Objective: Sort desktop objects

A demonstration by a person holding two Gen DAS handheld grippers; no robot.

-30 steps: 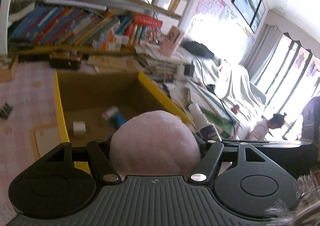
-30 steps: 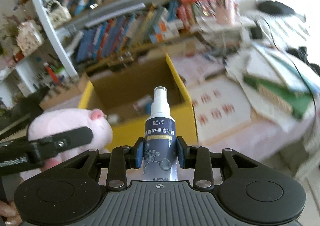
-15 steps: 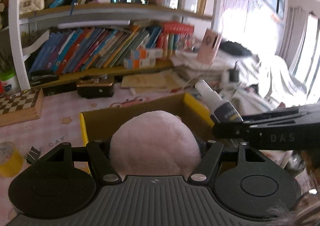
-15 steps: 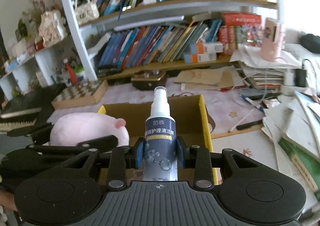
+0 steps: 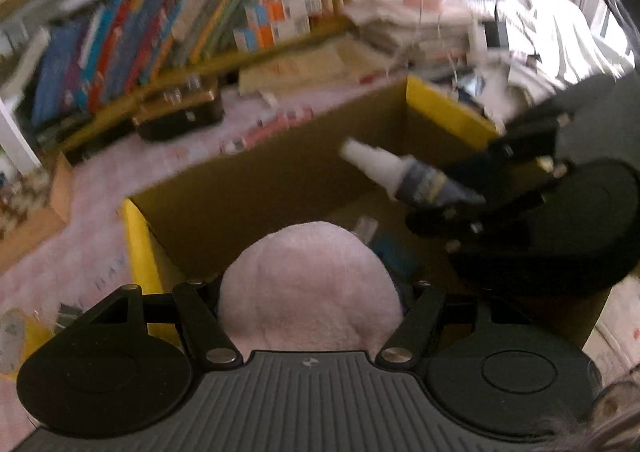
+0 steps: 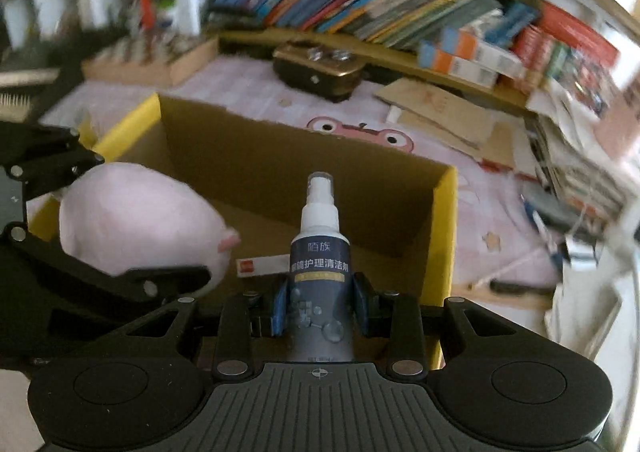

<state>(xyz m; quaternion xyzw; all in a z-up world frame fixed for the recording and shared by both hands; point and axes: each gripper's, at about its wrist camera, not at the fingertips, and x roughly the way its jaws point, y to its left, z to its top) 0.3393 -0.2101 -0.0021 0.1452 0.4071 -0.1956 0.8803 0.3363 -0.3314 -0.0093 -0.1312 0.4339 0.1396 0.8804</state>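
Observation:
My left gripper (image 5: pixel 310 300) is shut on a pink plush toy (image 5: pixel 310 292) and holds it over the near left part of the open cardboard box (image 5: pixel 256 188) with yellow flaps. My right gripper (image 6: pixel 320 302) is shut on a dark blue spray bottle (image 6: pixel 320 264) with a white nozzle and holds it over the box (image 6: pixel 280 156). The bottle (image 5: pixel 412 180) and the right gripper also show in the left wrist view, over the box's right side. The plush toy (image 6: pixel 132 220) shows at the left of the right wrist view. Small items (image 6: pixel 262 266) lie on the box floor.
A bookshelf (image 6: pixel 380 4) full of books runs along the back. A dark case with a gold lid (image 6: pixel 320 70) and flat cardboard pieces (image 6: pixel 440 108) lie behind the box on the pink tablecloth (image 6: pixel 248 88). Piled papers (image 6: pixel 580 156) stand at the right, a wooden box (image 6: pixel 156 62) at the left.
Both grippers have tilted down and moved forward over the open box, each still holding its object. The box interior now fills more of both views.

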